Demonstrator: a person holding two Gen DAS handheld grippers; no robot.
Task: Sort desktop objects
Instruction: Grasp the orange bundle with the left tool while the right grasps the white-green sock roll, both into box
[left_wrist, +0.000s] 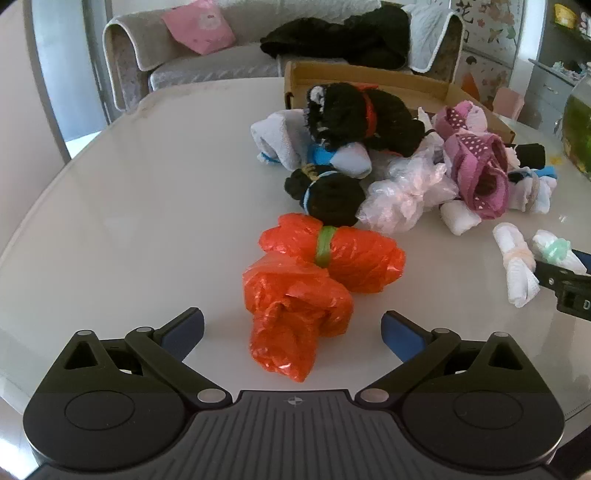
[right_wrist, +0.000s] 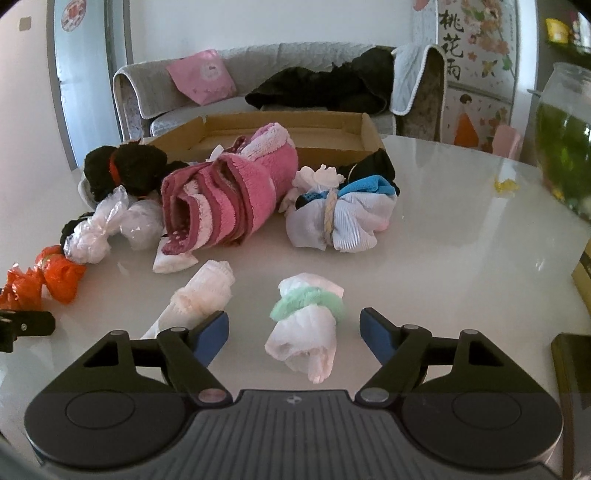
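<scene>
- Left wrist view: our left gripper (left_wrist: 292, 334) has its jaws spread as wide as they go, nothing pinched.
- The orange plastic bag bundle (left_wrist: 295, 314) lies on the white table (left_wrist: 129, 206) between the two blue pads, near end closest to the camera. Pads are apart from it on both sides.
- Its long axis runs roughly away from us, leaning a little left at the far end, so the jaws would close across its narrow width.
- A second orange bundle (left_wrist: 340, 254), tied with a green band (left_wrist: 325, 245), lies crosswise just behind the first and touches it. We'd judge a forward push risks dragging both.
- Look: crinkled, glossy, soft; it should squash under the pads.
- Behind: black sock rolls, a clear plastic bundle (left_wrist: 402, 195), a purple dotted roll (left_wrist: 480, 173), and a cardboard box (left_wrist: 369, 79) at the far edge.
- Right wrist view: our right gripper (right_wrist: 294, 334) is partly spread, nothing pinched.
- The white bundle with a mint-green band (right_wrist: 304, 325) sits between its pads, clear of both, long axis pointing toward the camera and a bit left at the near end.
- Another white roll (right_wrist: 201, 297) lies just beside the left pad (right_wrist: 212, 334); we can't tell if it touches.
- Pink striped towel roll (right_wrist: 229, 199) and a pale blue-white bundle (right_wrist: 340, 218) sit farther back, before the box.
- Our call: each gripper is nearest its own bundle, and neither grasp has begun.
</scene>
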